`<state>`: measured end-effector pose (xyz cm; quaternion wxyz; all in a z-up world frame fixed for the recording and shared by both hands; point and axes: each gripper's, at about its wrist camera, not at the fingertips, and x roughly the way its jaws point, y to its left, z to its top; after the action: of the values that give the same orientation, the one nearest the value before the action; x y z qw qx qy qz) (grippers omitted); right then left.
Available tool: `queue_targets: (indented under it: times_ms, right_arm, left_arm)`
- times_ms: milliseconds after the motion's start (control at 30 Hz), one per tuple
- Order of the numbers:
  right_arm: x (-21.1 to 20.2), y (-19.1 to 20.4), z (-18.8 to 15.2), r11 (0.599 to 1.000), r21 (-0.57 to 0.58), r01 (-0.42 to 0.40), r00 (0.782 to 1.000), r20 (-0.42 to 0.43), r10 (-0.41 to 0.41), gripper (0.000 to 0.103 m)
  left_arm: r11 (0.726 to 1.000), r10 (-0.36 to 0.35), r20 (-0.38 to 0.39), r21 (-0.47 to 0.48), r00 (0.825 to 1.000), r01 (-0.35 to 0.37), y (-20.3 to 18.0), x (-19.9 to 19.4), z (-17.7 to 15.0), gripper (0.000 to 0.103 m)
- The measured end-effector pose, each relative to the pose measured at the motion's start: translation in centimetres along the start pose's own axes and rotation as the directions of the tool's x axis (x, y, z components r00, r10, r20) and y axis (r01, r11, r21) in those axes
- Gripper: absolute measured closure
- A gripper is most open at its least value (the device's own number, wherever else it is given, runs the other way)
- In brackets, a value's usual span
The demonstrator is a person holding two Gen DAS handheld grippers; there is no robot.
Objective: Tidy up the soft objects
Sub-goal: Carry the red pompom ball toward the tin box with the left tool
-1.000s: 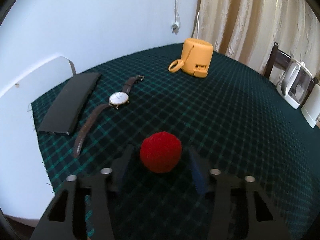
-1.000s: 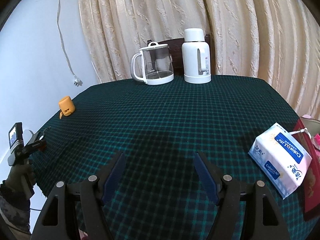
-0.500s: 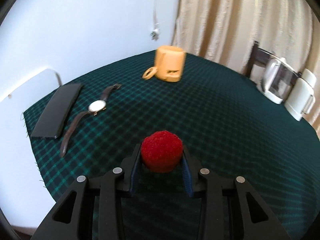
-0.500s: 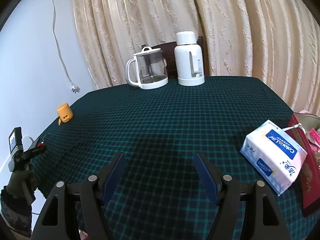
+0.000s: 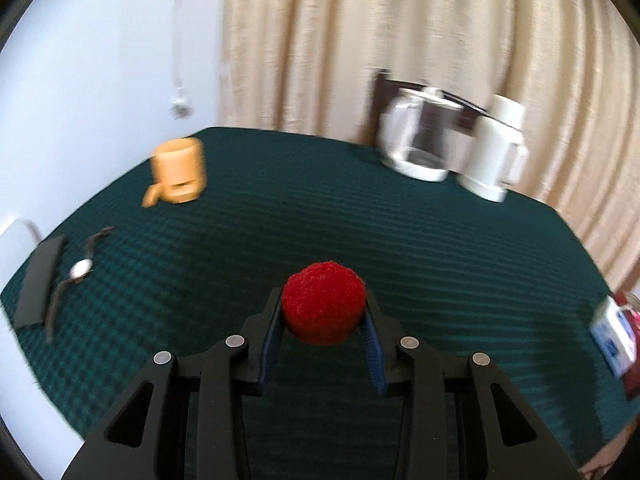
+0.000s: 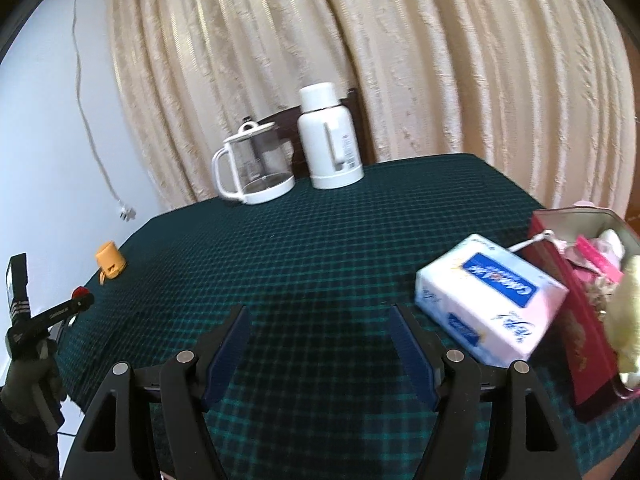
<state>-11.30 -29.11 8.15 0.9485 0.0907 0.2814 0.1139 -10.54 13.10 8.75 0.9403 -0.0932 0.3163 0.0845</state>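
two sets of jaws: my left gripper (image 5: 324, 314) is squeezing the red pompom (image 5: 324, 307) above the green checked bench (image 5: 360, 240); my right gripper (image 6: 318, 326) is hovering wide and empty beside the tissue pack (image 6: 488, 300).

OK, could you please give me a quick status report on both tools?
Left tool shut on red pompom, off the tablecloth. Right tool open, empty. Tissue pack beside red tin.
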Motion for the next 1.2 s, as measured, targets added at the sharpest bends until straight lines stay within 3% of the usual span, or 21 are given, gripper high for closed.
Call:
queue_targets:
  times_ms: [267, 667, 967, 1200]
  right_arm:
    - [-2.4, -4.5, 0.3, 0.994, 0.081, 0.070, 0.996, 0.057, -0.075, 0.028]
    - [-6.8, -12.9, 0.4, 0.952, 0.238, 0.195, 0.964, 0.132, -0.230, 0.028]
    - [-7.7, -17.7, -0.2, 0.915, 0.351, 0.200, 0.962, 0.106, -0.251, 0.028]
    - [-7.6, -20.3, -1.1, 0.887, 0.412, 0.209, 0.962, 0.076, -0.261, 0.028]
  left_arm:
    - [0.980, -0.166, -0.034, 0.106, 0.986, 0.169, -8.6, 0.2, 0.6, 0.066]
    - [0.898, -0.354, -0.105, 0.240, 0.929, 0.369, -20.3, -0.2, 0.5, 0.066]
    - [0.800, -0.474, -0.165, 0.330, 0.865, 0.501, -28.4, -1.7, -0.4, 0.066]
    - [0.693, -0.549, -0.251, 0.396, 0.797, 0.602, -35.2, -2.6, -1.8, 0.066]
